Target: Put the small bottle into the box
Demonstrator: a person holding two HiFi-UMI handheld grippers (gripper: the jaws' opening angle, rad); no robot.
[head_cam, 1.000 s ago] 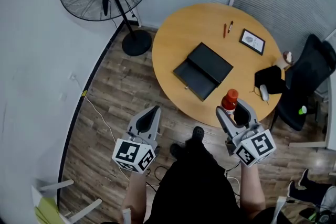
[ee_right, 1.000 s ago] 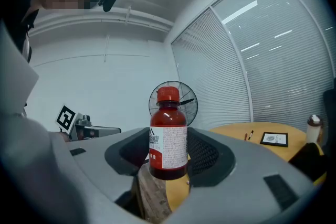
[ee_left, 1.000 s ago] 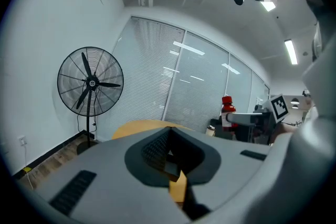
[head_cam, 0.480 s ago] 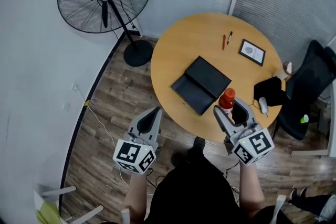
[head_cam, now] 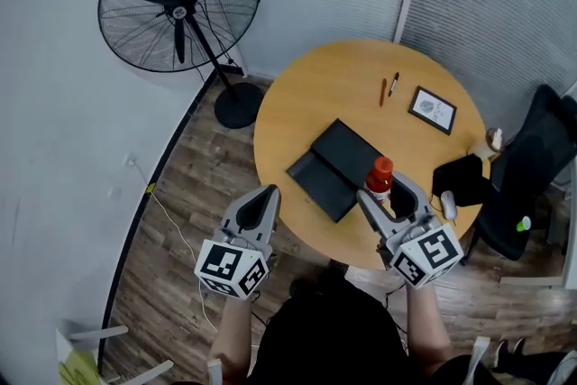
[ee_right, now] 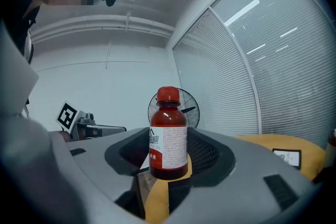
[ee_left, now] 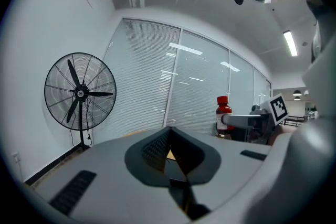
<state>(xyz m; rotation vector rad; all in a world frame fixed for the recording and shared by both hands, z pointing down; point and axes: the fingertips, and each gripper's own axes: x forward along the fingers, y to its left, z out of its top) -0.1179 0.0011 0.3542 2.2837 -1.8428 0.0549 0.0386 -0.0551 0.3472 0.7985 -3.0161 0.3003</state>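
Bottle: small bottle [head_cam: 380, 176] is upright, red cap up, held by its lower body between the jaws of my R gripper [head_cam: 382, 187]. The R gripper view shows both jaws closed onto its sides; label faces the cam.
R gripper: part open, only as wide as the bottle, which it has firm hold of.
L gripper: L gripper [head_cam: 264, 197] has its jaws together w/ nothing between them. It hangs over the floor, off the table edge.
Key relation: the box [head_cam: 335, 167] lies ahead & to the left of my R gripper, just beside the bottle in the head view. The bottle is above the table near its front edge, not yet over the box.
Axis: bottle's long axis is vertical; box is flat, black and open in two halves, its long side running diagonal.
Nearer hand: R by far; L is well apart from the box.
Next move (my guess): short carry fwd-left, then lower into the nearer half. Can't tell how deep it is.
Surface: round wooden table [head_cam: 343, 90], mostly bare. Pens [head_cam: 389, 88] & a small frame [head_cam: 433, 110] sit at the far side, well apart from the box.
Room: standing fan [head_cam: 178, 0] at left, blinds behind, wood floor, dark chair [head_cam: 532, 153] at right.
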